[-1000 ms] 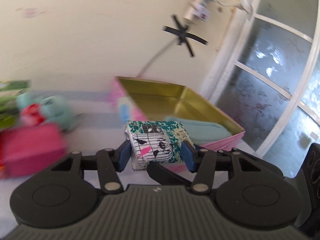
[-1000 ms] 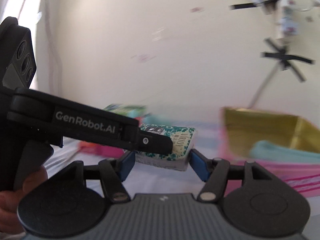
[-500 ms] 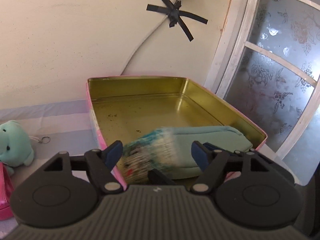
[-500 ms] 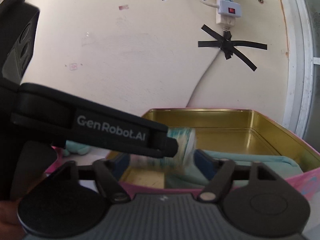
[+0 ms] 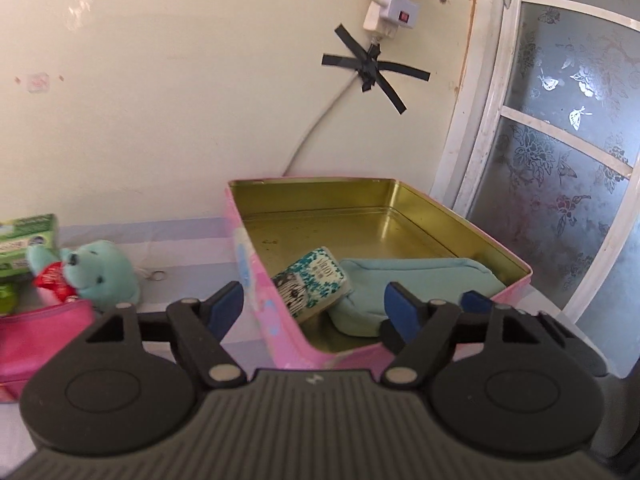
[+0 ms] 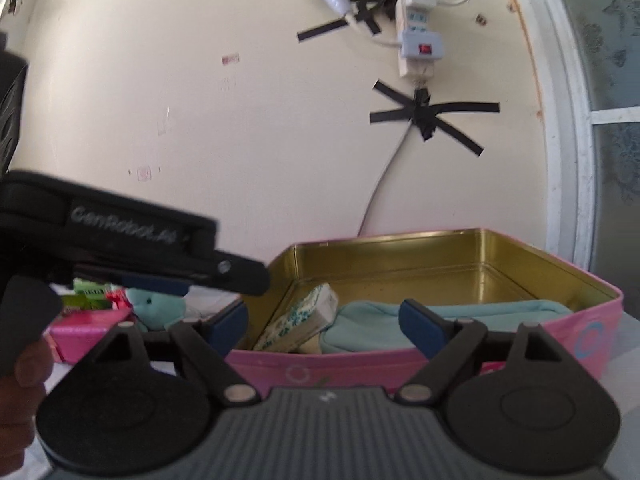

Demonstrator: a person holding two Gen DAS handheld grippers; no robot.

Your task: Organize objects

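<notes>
A teal floral patterned box (image 5: 312, 285) lies tilted inside the pink tin (image 5: 460, 220), leaning on a light blue pouch (image 5: 416, 280). It also shows in the right wrist view (image 6: 300, 320), in the tin (image 6: 560, 264) beside the pouch (image 6: 460, 312). My left gripper (image 5: 314, 308) is open and empty, just in front of the tin's near corner. My right gripper (image 6: 324, 324) is open and empty at the tin's near wall. The left gripper's body (image 6: 120, 248) crosses the right wrist view on the left.
A teal plush toy (image 5: 100, 276), a pink pouch (image 5: 40, 332) and green packets (image 5: 24, 240) lie on the table left of the tin. A wall with a taped cable (image 5: 372, 68) and power strip stands behind. A frosted window (image 5: 560, 160) is to the right.
My left gripper carried the patterned box over the tin, opened and let it go. The box now rests in the tin against the pouch. Both grippers have drawn back a little.
</notes>
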